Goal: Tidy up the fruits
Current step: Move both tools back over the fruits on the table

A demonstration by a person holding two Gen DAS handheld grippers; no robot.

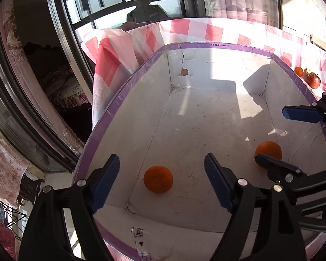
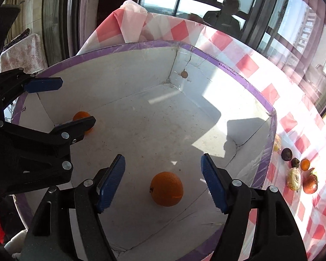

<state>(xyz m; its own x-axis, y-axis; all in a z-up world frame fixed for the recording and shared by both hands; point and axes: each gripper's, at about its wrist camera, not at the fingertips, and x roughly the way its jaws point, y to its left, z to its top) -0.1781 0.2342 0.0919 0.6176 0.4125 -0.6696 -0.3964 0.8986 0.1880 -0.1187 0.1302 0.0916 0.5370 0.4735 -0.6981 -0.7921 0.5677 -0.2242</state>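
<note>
1. Left gripper (image 1: 162, 182) hangs over the box (image 1: 228, 46) with its jaws spread wide and nothing between the pads; one orange (image 1: 158, 179) sits on the box floor right below and ahead of it, centred in the gap.
2. Right gripper (image 2: 163, 181) is just as wide and just as empty, and a second orange (image 2: 167, 188) lies on the floor straight under its gap.
3. Both oranges are apart from each other, each under its own tool, which reads to me like two fruits already dropped off.
4. Out past the right gripper's right finger, beyond the box wall, more fruit (image 2: 310, 183) waits on the checked tablecloth (image 2: 250, 65): a small orange (image 2: 305, 164) and some darker pieces.
5. Likely next: swing right for that pile.
</note>
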